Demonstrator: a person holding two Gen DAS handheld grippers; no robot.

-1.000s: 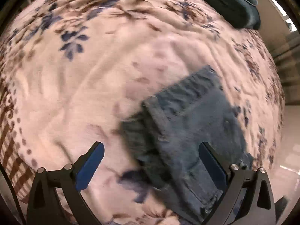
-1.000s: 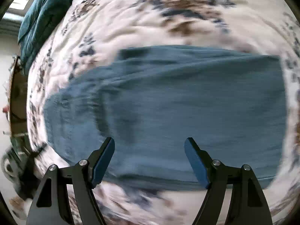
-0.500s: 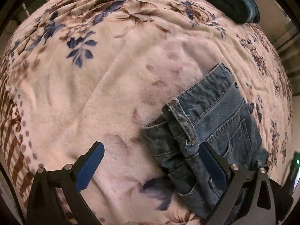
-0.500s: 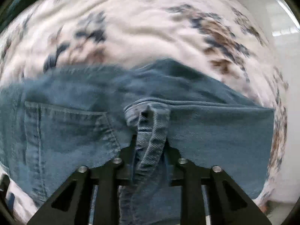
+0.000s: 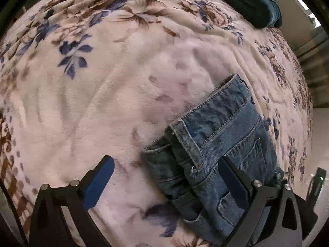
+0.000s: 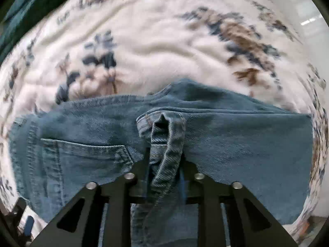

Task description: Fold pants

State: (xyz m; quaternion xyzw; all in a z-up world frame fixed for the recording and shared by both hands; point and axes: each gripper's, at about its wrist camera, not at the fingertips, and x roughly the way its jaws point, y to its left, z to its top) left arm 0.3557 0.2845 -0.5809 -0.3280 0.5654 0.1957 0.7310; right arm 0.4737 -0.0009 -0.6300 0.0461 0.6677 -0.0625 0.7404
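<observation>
R gripper [image 6: 164,164] clamped on bunched hem of jeans [image 6: 236,144], same grip as 0.5 s ago, L gripper [image 5: 166,183] wide open over floral blanket [image 5: 102,103], holding nothing, unmoved.

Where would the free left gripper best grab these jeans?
Probably the thick waistband corner of the jeans, coming from the bare blanket side. That edge stands slightly proud of the blanket, so a finger could slide under. The left gripper is open; the right gripper already pinches a denim fold.
</observation>
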